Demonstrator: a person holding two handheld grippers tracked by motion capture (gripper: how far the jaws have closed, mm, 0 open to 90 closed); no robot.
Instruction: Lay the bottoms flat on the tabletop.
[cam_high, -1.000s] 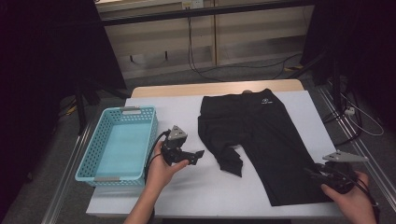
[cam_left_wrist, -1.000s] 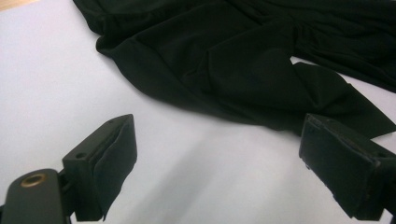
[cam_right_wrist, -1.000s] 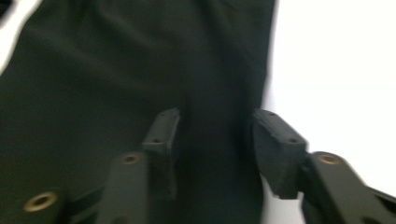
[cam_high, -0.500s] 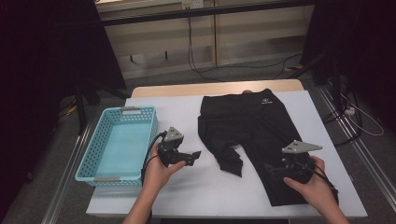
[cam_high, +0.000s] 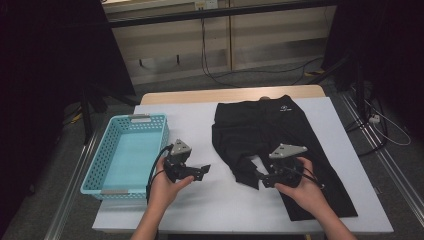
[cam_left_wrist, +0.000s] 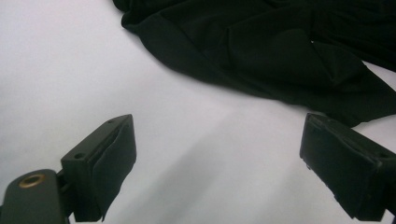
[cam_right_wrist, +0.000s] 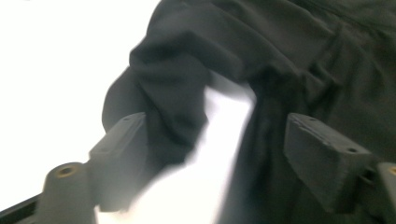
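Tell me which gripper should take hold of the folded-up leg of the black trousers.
Right. The right gripper hangs open over the black trousers, its jaws either side of the folded leg. The left gripper is also open but sits over bare table, apart from the cloth.

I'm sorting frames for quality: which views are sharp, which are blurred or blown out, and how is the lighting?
High view: sharp on the table, dark around the room's edges. Left gripper view: fairly crisp, black shorts against evenly lit white. Right gripper view: smeared by motion blur, the white table overexposed, the shorts' folds soft, jaw edges hazy.
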